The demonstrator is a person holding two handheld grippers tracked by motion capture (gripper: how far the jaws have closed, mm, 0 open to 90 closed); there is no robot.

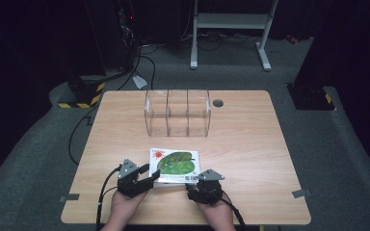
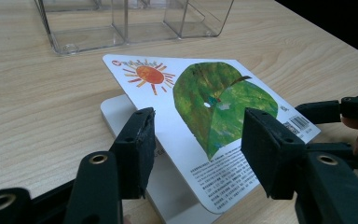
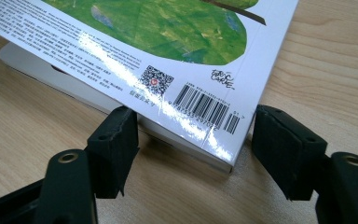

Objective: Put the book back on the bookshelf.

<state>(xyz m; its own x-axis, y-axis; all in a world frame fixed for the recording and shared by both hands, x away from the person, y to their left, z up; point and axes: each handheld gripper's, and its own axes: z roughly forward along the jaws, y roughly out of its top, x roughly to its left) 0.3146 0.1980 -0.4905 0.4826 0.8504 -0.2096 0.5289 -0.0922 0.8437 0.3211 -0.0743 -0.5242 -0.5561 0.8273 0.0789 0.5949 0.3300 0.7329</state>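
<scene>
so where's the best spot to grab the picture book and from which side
Probably the picture book is best taken at its near corner by the barcode, where the right gripper has its open jaws either side. That corner sits propped clear of the table, so one pad could slip under and one on top, coming in low from the person's side.

Glossy paper book cover (image 3: 177,42), pale matt wood-grain table (image 1: 250,144), clear smooth plastic organiser (image 1: 177,113).

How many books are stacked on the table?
2: the picture book with the green leaf lies crooked atop a plain white book; more underneath look unlikely.
</scene>
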